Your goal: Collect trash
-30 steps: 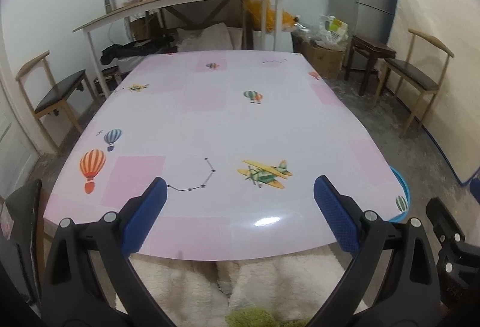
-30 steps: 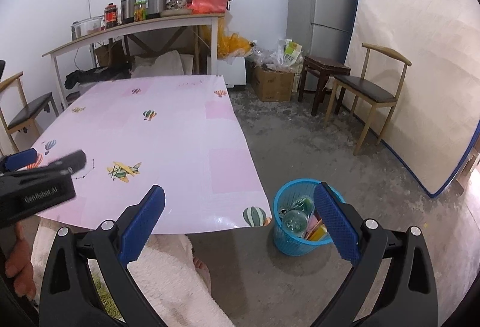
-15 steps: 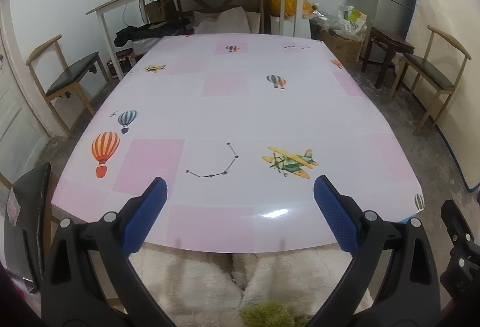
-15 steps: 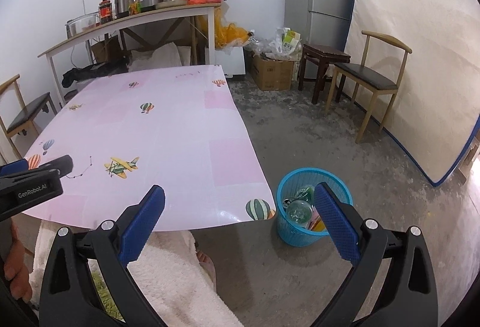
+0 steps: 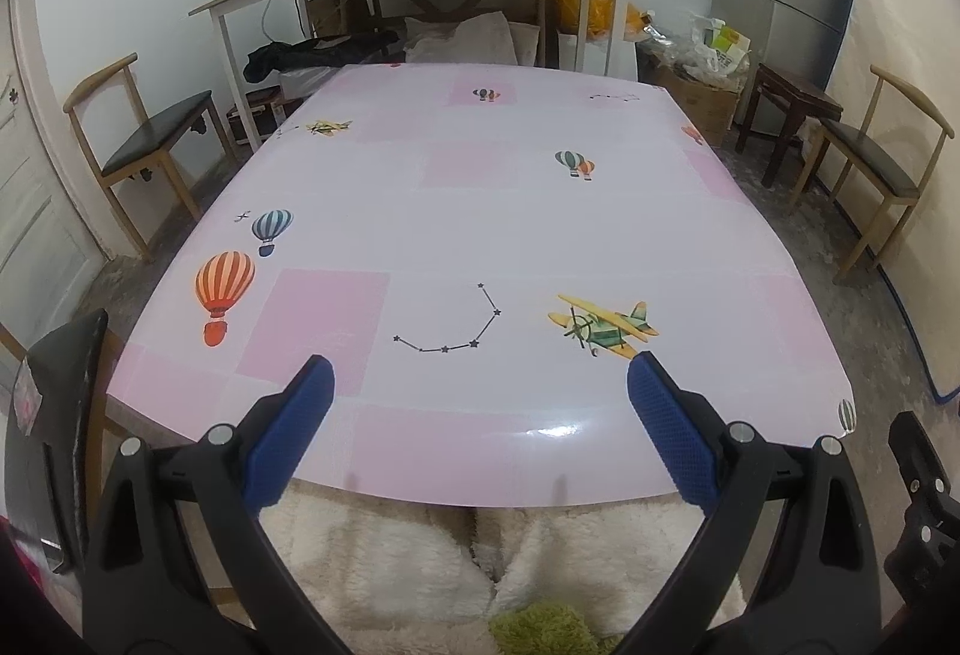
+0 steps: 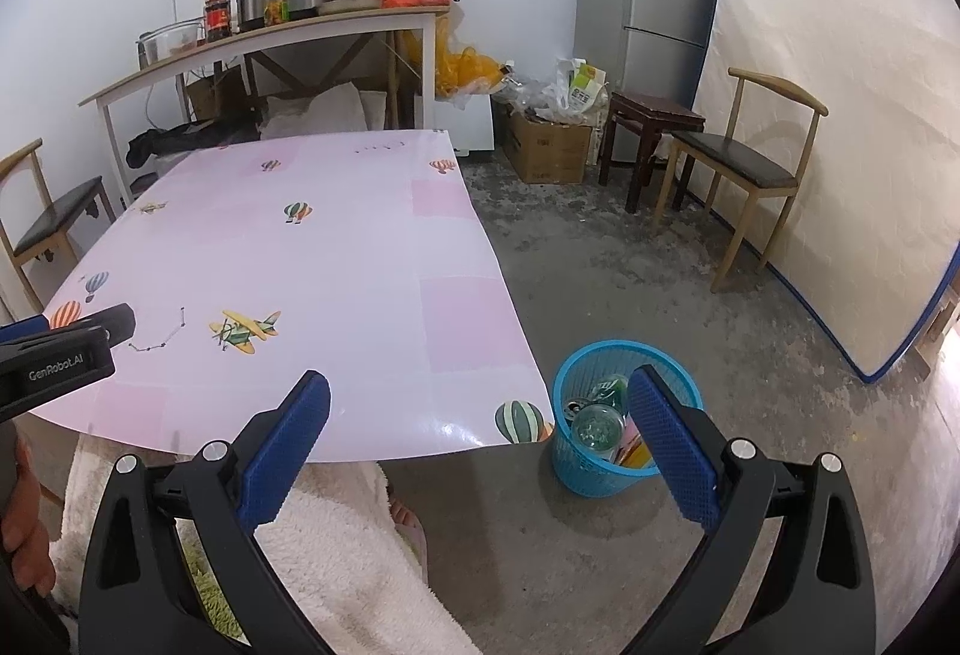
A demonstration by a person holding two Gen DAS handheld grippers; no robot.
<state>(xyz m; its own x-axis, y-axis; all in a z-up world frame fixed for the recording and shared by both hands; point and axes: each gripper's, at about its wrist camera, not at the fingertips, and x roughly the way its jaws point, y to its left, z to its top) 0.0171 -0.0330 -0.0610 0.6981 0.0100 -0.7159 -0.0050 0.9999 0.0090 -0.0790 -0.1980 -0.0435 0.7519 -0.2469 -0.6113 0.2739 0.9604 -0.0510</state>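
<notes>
**Two open tongs above a pink tabletop, trash basket on the floor**

The left tongs hang over the near edge of a glossy pink tabletop, their blue-padded jaws spread wide and holding nothing. The tabletop is printed with hot-air balloons, a yellow and green biplane and a dotted star pattern.

The right tongs are likewise spread wide and empty, and they point past the tabletop's near right corner toward the concrete floor. There a round blue plastic basket stands just beside that corner. Trash already lies inside it: a clear bottle seen end on, something green, and some yellow and pink scraps.

A person's lap, covered in cream fleece, shows below the tabletop's edge.
</notes>
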